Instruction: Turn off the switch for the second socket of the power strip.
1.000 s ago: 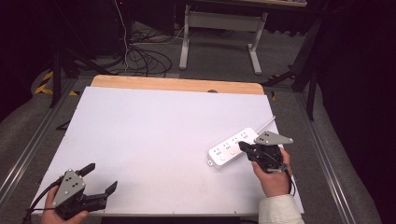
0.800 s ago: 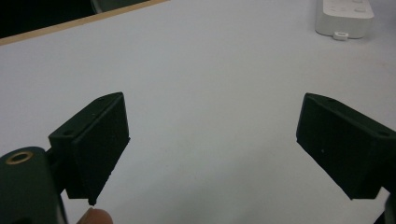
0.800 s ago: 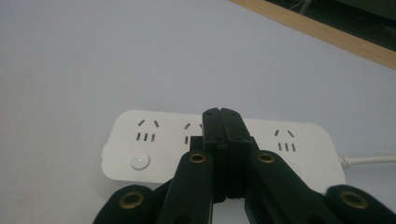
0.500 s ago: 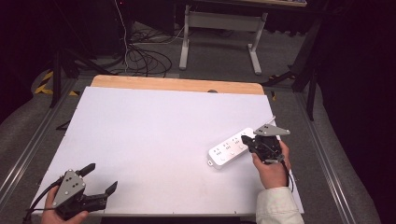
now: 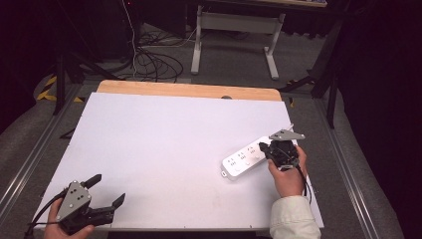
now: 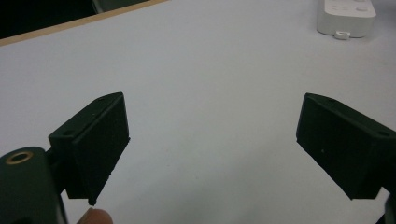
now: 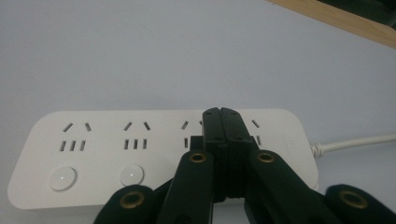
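Note:
A white power strip (image 5: 243, 160) lies at an angle on the right of the white table top (image 5: 164, 139). Its cord (image 7: 355, 142) runs off to the right. My right gripper (image 5: 274, 151) is at the strip's right end, jaws shut with nothing between them. In the right gripper view the shut tips (image 7: 222, 115) sit over the third socket group of the strip (image 7: 116, 154); I cannot tell whether they touch it. My left gripper (image 5: 109, 189) is held at the near left corner, wide open and empty (image 6: 212, 140). The strip's end (image 6: 345, 16) lies far beyond it.
A wooden strip (image 5: 189, 90) runs along the table's far edge. Beyond it, cables (image 5: 149, 59) lie on the floor beside a white desk frame (image 5: 234, 30). Metal rails (image 5: 348, 169) run along both sides of the table.
My right hand has shifted slightly up and away over the strip's right end, and the gripper has turned a little. The power strip and the left gripper have stayed in place.

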The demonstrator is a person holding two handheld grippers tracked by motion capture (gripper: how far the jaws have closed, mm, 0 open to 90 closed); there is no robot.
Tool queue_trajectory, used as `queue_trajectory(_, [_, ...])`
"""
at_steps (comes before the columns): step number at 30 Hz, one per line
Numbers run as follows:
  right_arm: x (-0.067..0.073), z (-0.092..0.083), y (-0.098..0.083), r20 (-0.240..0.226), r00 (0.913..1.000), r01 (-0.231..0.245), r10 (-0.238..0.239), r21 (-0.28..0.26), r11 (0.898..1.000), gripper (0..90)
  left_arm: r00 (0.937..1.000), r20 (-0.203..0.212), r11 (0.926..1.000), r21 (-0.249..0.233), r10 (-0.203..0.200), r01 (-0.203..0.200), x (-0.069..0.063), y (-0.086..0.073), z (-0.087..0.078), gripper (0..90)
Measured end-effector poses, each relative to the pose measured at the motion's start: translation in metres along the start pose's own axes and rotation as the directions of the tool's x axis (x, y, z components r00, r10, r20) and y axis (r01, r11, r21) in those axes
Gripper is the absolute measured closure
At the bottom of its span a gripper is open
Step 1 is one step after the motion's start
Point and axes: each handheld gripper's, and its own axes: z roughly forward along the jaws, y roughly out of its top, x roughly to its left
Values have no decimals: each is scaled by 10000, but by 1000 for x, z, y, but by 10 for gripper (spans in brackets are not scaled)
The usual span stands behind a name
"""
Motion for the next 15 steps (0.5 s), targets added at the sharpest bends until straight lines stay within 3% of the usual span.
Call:
queue_trajectory(5, [0, 1, -1, -25, 10000, -37, 37, 58, 10000, 900, 10000, 7, 10000, -11, 11, -11, 0, 0, 0, 103])
queue_trajectory(15, [4, 12, -2, 55, 9998, 181, -186, 849, 9962, 900, 10000, -21, 10000, 7, -6, 6, 0, 0, 0, 103])
